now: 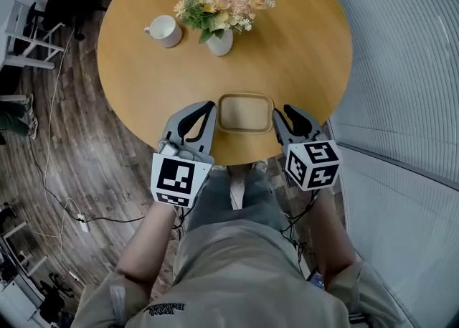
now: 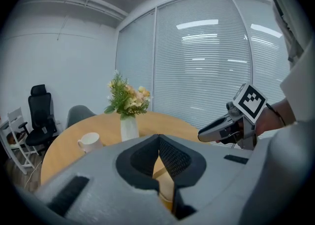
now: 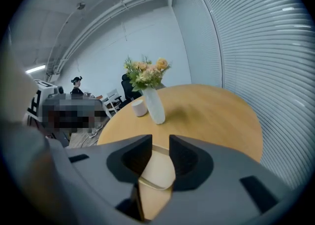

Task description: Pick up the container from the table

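A shallow tan rectangular container [image 1: 245,113] sits on the round wooden table [image 1: 301,54] near its front edge. My left gripper [image 1: 210,108] lies at the container's left side with its jaw tips touching each other. In the left gripper view, a tan strip of the container [image 2: 163,176] shows only through the gap behind the tips of that gripper [image 2: 158,138]. My right gripper [image 1: 277,114] lies at the container's right side. In the right gripper view its jaws [image 3: 160,143] stand a little apart, with the container's edge [image 3: 156,170] in the gap between them.
A white mug [image 1: 166,31] and a white vase of flowers [image 1: 219,41] stand at the back of the table. The table's front edge runs just under both grippers. A window wall with blinds [image 1: 401,68] curves round the right. Office chairs and cables occupy the floor at left.
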Action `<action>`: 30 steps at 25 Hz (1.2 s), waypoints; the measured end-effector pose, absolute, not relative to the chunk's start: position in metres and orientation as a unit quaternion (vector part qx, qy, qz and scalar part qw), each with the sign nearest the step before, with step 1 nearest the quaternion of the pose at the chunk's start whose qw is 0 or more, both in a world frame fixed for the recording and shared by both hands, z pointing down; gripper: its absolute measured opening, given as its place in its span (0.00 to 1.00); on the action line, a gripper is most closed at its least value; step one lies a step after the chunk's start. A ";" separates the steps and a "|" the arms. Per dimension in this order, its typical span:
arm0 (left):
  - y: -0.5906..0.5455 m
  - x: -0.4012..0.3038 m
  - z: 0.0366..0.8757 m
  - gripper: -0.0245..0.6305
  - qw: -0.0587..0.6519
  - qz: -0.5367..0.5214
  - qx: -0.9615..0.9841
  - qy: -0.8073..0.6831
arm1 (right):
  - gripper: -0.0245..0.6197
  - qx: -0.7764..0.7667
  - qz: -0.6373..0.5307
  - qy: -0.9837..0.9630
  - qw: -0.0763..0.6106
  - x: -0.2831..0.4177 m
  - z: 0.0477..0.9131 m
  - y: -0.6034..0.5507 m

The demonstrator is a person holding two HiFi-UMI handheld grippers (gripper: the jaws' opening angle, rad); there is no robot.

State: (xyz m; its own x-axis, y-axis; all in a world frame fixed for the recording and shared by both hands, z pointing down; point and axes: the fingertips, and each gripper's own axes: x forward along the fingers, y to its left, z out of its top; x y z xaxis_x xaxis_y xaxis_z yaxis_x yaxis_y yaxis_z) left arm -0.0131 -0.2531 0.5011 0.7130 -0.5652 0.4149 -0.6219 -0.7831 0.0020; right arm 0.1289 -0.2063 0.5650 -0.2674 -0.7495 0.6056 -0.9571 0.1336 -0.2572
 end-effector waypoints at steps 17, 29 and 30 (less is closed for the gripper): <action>-0.256 -0.022 0.622 0.07 0.153 0.275 0.900 -0.301 | 0.21 0.578 0.371 -0.682 0.249 0.135 0.680 -0.191; -0.246 -0.032 0.649 0.07 0.183 0.292 0.889 -0.303 | 0.16 0.584 0.402 -0.652 0.268 0.129 0.719 -0.185; -0.245 -0.034 0.650 0.07 0.183 0.294 0.888 -0.303 | 0.15 0.585 0.407 -0.648 0.268 0.129 0.721 -0.184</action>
